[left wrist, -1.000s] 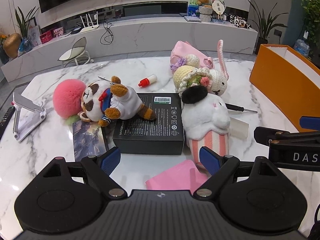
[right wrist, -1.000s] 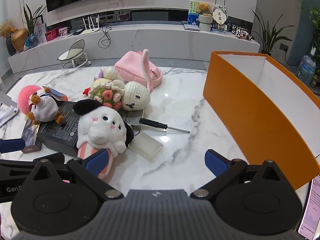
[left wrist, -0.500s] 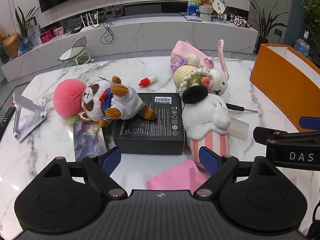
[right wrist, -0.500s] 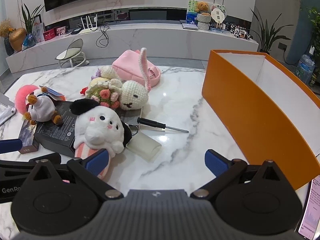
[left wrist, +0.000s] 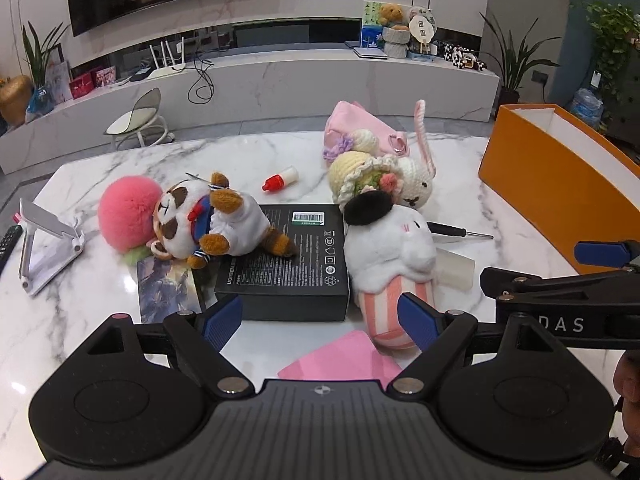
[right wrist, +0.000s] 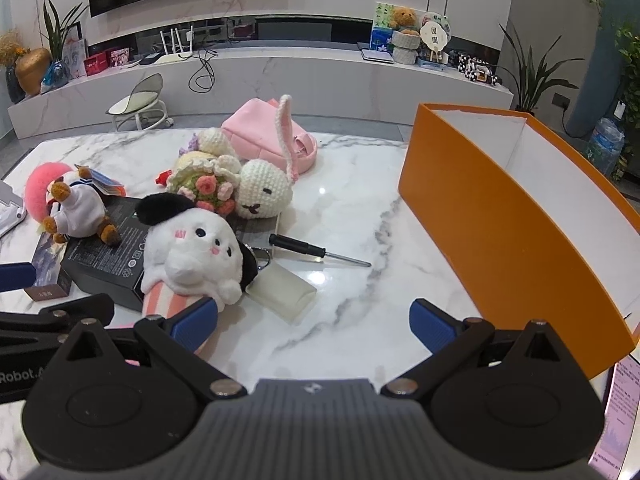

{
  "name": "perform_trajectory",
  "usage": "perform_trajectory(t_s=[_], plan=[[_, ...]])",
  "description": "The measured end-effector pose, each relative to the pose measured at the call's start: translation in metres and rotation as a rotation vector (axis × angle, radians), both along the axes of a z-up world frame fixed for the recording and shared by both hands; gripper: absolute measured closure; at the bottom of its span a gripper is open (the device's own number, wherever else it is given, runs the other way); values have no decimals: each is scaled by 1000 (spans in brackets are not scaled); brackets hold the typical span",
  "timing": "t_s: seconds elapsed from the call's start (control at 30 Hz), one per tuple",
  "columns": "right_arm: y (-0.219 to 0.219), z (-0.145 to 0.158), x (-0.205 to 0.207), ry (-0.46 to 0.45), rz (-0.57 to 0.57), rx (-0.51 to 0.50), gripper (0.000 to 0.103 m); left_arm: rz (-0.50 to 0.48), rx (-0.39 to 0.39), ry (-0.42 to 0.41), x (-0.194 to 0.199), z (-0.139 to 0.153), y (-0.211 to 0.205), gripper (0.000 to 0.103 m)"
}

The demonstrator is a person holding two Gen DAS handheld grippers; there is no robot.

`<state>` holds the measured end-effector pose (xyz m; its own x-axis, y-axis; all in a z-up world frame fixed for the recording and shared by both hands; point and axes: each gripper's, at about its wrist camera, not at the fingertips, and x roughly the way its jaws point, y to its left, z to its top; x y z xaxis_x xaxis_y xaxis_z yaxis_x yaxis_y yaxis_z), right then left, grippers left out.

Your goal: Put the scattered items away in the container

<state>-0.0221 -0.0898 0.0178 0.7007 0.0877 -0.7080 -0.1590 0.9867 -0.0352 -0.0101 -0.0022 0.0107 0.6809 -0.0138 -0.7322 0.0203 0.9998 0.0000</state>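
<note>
The orange box (right wrist: 508,220) with a white inside stands at the table's right; it also shows in the left wrist view (left wrist: 556,176). Scattered items lie left of it: a white plush with a striped base (right wrist: 192,256), a black carton (left wrist: 288,260), a raccoon plush (left wrist: 216,220), a pink pompom (left wrist: 124,212), a crochet bunny (right wrist: 260,188), a pink pouch (right wrist: 260,132), a screwdriver (right wrist: 316,250), a translucent case (right wrist: 284,292). My left gripper (left wrist: 320,320) is open, just before the carton and white plush. My right gripper (right wrist: 312,322) is open over bare marble.
A phone stand (left wrist: 44,240) and a remote (left wrist: 8,240) sit at the table's left edge. A pink sheet (left wrist: 340,356) lies under my left gripper. A small red-capped bottle (left wrist: 280,178) and a card (left wrist: 164,284) lie on the marble.
Both grippers have shifted only slightly; the right view has crept a little forward and left. Nothing on the table has moved and both stay open.
</note>
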Motion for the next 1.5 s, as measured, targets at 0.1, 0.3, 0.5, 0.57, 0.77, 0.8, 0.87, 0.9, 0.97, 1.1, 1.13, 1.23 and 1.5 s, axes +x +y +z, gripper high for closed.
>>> perform_trajectory(t_s=[0.1,0.3,0.5,0.57,0.77,0.8,0.87,0.9,0.97,1.1,1.13,1.23,1.5], plan=[[1,0,0,0,4,0,0,2,-5,6,0,0,1,3],[3,-1,0,0,6,-4,0,-3,-17,12,0,0,1,3],[3,-1,0,-1,9,-7,0,-6,-21,16,-1,0,2,3],[3,-1,0,-5,14,-5,0,-6,-24,19,-2,-1,3,3],[-3,0,2,-15,79,37,0,-2,-47,41,-4,-6,8,3],[-5,0,2,-15,86,42,0,0,-54,49,-5,-7,10,3],[-8,0,3,-17,100,52,0,-8,-92,61,-8,-11,14,3],[-10,-1,3,-18,107,57,0,-17,-112,67,-10,-13,16,3],[-14,-1,4,-20,121,67,0,-37,-150,95,-14,-19,21,3],[-21,-2,9,-22,161,99,0,-53,-127,183,-16,-34,20,3],[-20,-3,12,-17,175,102,0,-44,-123,187,-16,-37,19,3],[-13,-4,25,16,224,120,0,-15,-150,181,-16,-43,18,3],[8,-5,53,67,262,145,0,-46,-121,148,-15,-54,-3,3]])
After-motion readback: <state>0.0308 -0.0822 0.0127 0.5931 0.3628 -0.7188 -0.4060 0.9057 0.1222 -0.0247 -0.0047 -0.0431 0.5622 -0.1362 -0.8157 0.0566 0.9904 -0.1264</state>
